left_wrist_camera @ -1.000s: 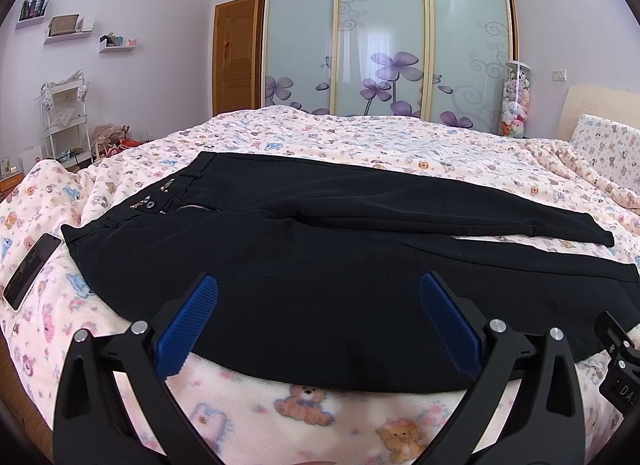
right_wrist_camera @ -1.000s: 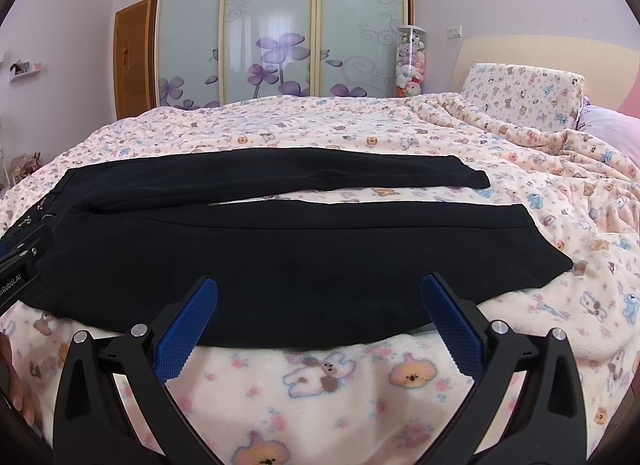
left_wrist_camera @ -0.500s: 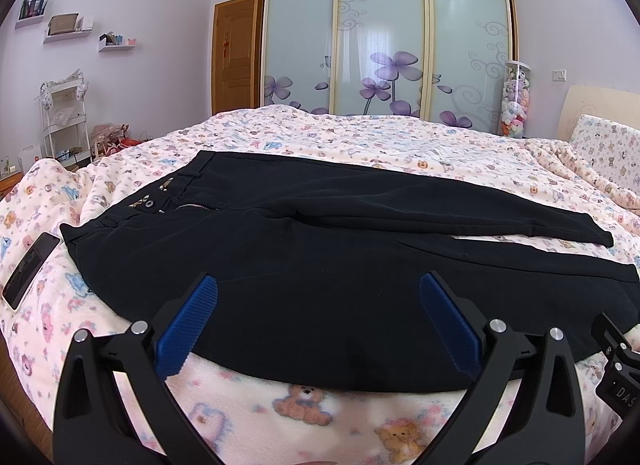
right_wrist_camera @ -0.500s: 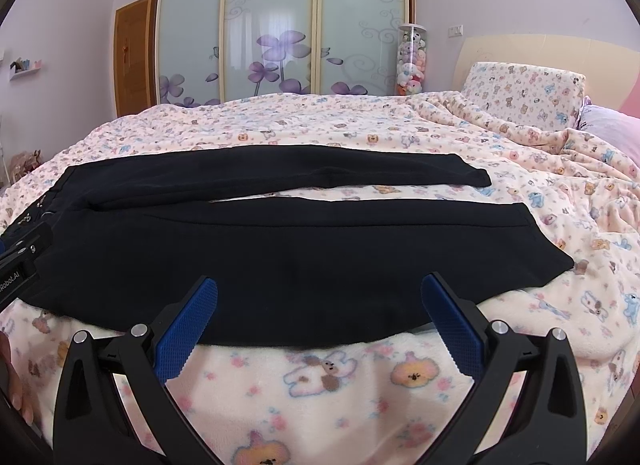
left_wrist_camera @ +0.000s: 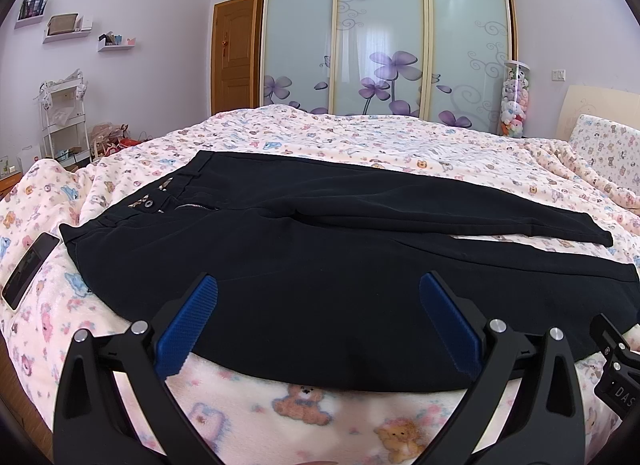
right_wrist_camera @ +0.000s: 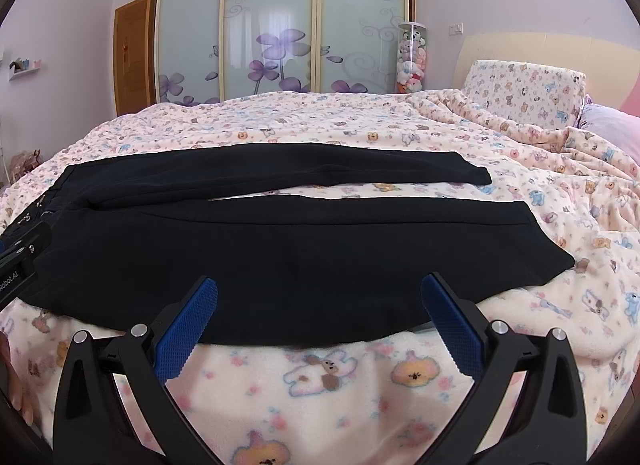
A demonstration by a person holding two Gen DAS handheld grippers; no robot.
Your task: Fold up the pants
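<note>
Black pants lie flat on the bed, waistband at the left, both legs running to the right with a narrow gap between them. The right wrist view shows the legs and their hems at the right. My left gripper is open and empty, hovering over the near edge of the pants by the hip. My right gripper is open and empty, over the near edge of the near leg. Each gripper shows at the edge of the other's view.
The bed has a pink bear-print blanket. A phone lies on it left of the waistband. A pillow and headboard are at the right. A sliding wardrobe, a door and shelves stand behind.
Both grippers have barely shifted; the view has crept slightly. The pants have not moved.
</note>
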